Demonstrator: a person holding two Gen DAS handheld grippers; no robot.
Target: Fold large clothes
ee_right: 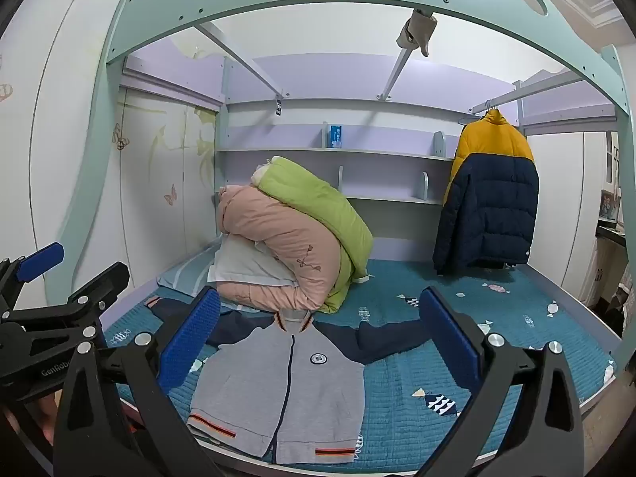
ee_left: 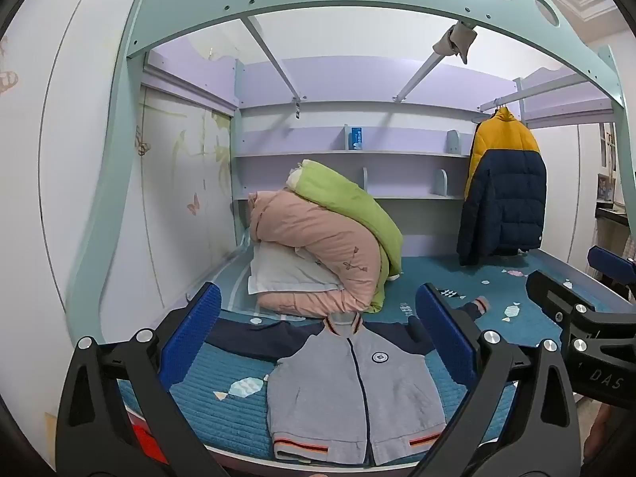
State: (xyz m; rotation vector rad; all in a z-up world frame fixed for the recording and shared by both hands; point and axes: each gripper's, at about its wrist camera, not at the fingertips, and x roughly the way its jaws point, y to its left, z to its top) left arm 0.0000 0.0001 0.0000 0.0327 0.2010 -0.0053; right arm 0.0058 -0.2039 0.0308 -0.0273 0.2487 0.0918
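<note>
Only the right wrist view takes in the jacket's (ee_right: 278, 389) whole spread: both navy sleeves, the left one running out to a striped cuff near the pillow (ee_right: 246, 266), the right one stretched across the blue bedspread (ee_right: 497, 357). The left wrist view cuts the left sleeve short behind its own finger but shows the right cuff beyond the other finger. Each view also catches the other tool at its edge — the right gripper (ee_left: 564, 286) at the far right of the left view, the left gripper (ee_right: 75, 266) at the far left of the right view.

Both grippers stand wide open with nothing between their blue pads, held just above the near edge of the bed.

The jacket (ee_left: 357, 389) lies flat, front up and zipped, grey body toward the near edge, collar toward the far side. In the left view it sits squarely between and below the left gripper's (ee_left: 318, 330) fingers; in the right view it lies below the right gripper (ee_right: 318, 334), shifted toward the left finger.

Just beyond the collar, touching it or nearly so, rests a pile of bedding — a pink quilt (ee_right: 278, 250) with a green quilt (ee_right: 314, 206) on top. A yellow-and-navy puffer coat (ee_right: 489, 198) hangs from a rail at the far right, well apart. Shelves (ee_right: 338, 151) line the far wall.
</note>
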